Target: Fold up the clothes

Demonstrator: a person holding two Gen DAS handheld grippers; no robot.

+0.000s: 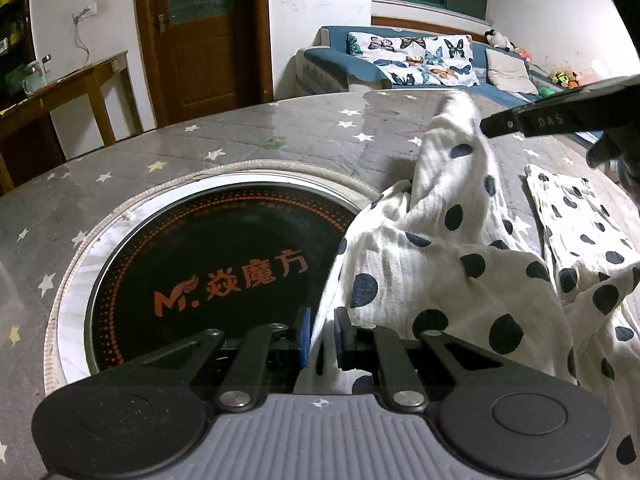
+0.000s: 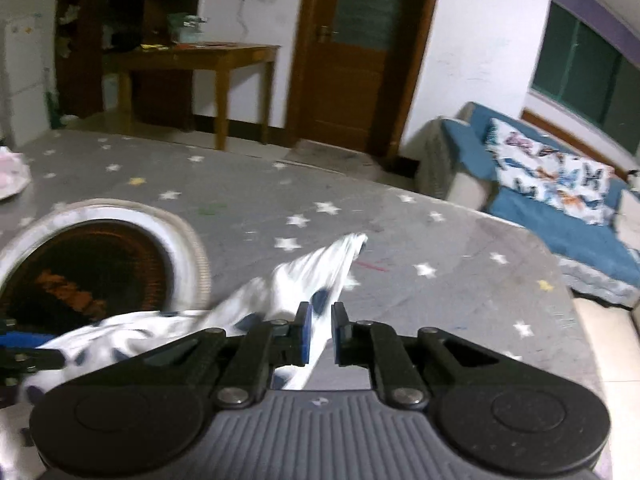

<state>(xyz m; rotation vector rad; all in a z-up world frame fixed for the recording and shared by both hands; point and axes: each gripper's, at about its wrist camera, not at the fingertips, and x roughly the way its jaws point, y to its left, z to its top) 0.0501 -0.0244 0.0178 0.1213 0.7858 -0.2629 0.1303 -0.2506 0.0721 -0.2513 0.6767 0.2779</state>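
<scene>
A white garment with dark polka dots lies bunched on the round table, partly over the hob's right side. My left gripper is shut on its near edge, with the fabric pinched between the blue pads. One corner of the garment rises to my right gripper, which comes in from the right. In the blurred right wrist view, my right gripper is shut on the garment, and a strip of fabric runs forward from the pads to a free tip over the table.
A grey star-print cover lies over the table, with a round black hob set in its middle. A folded polka-dot piece rests at the right. Beyond the table stand a blue sofa, a wooden door and a wooden side table.
</scene>
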